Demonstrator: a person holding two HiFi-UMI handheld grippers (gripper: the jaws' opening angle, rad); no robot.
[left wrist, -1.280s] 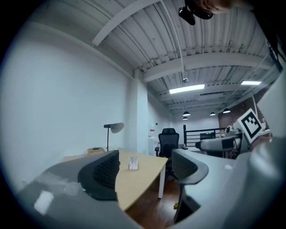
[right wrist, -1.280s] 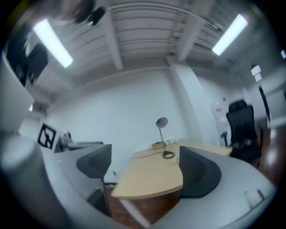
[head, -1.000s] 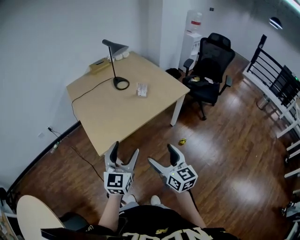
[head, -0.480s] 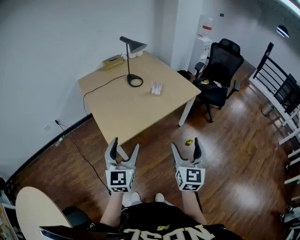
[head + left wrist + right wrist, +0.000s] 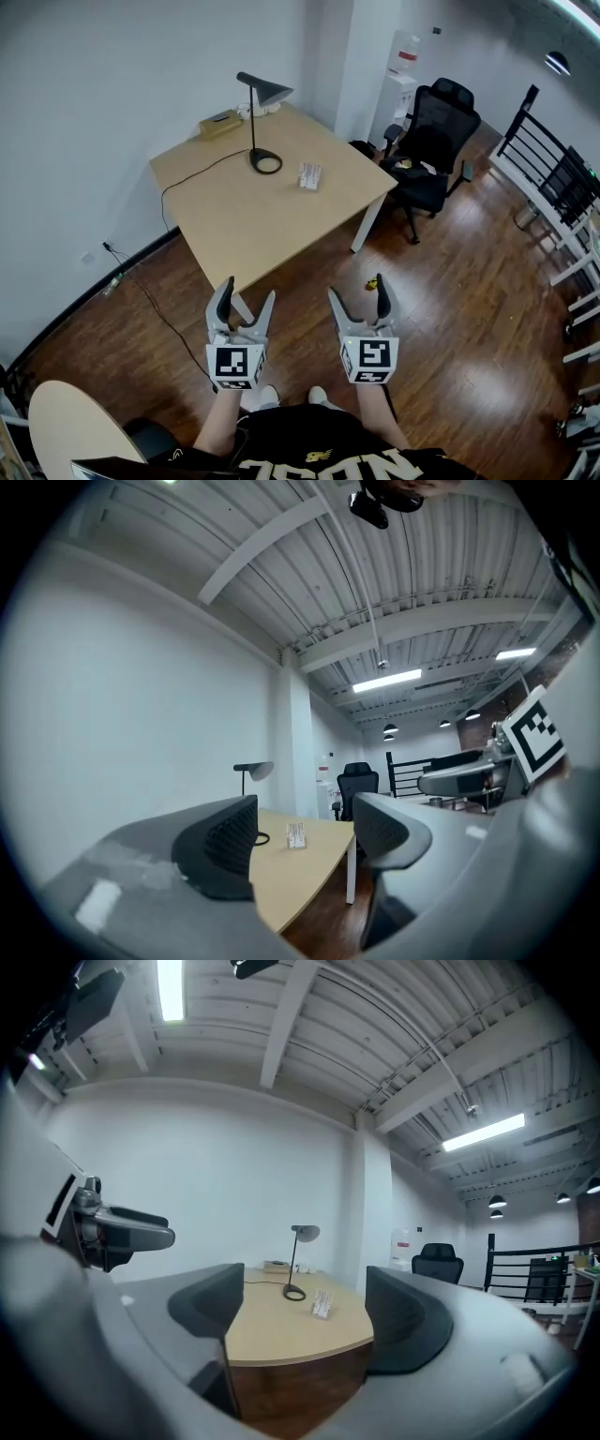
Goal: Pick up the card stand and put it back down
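Over the dark glossy plank floor (image 5: 450,309), short of the pale square wooden tabletop (image 5: 244,220): both claws empty.
The left claw (image 5: 247,291) stands wide open, its curved grey jaws and ribbed black pads touching nothing. The right claw (image 5: 359,291) also gapes wide, but its jaws are closing, with nothing between them. Well beyond both, the small clear card stand (image 5: 309,175) holding white cards sits upright on the smooth tabletop's far part, near the ring-shaped base of the thin-stemmed black desk lamp (image 5: 266,163).
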